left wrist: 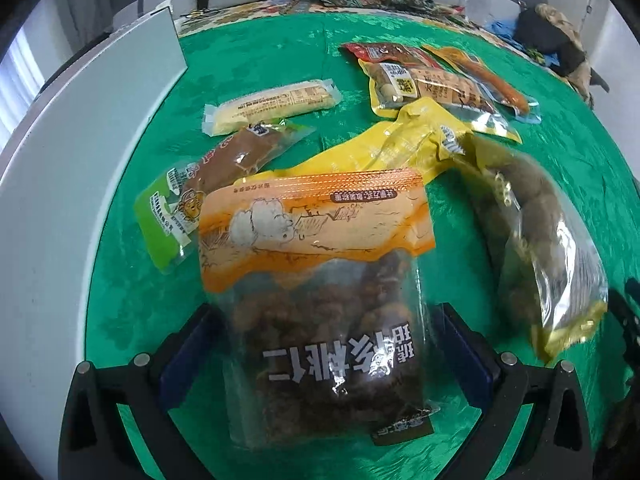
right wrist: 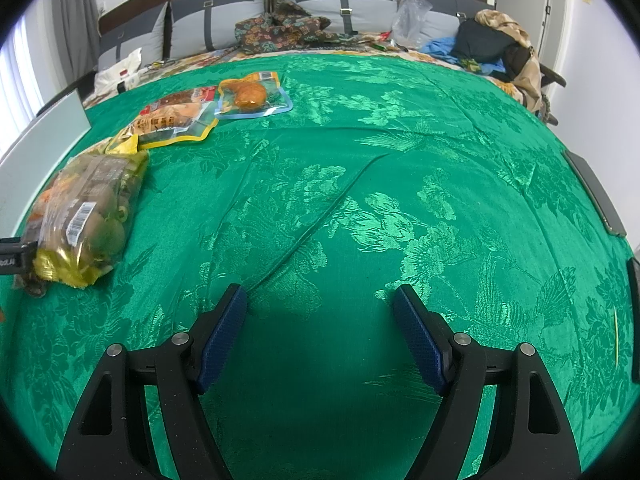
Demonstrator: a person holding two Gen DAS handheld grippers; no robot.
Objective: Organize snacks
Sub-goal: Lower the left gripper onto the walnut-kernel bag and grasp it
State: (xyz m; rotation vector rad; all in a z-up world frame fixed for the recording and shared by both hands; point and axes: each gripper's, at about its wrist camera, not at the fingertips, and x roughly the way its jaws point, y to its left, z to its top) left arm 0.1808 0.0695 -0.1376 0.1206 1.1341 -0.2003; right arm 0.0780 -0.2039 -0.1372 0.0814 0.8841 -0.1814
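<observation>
Green brocade cloth [right wrist: 360,168] covered the bed. The left gripper [left wrist: 326,344] had its 2 blue pads against the sides of an orange-topped walnut packet [left wrist: 316,280], gripping it above the cloth. Beyond it lay a yellow pouch [left wrist: 400,140], a cream bar [left wrist: 272,106] and a chestnut bag [left wrist: 536,240]. The right gripper [right wrist: 320,320] hung wide open and empty over bare cloth, well apart from the snacks.
</observation>
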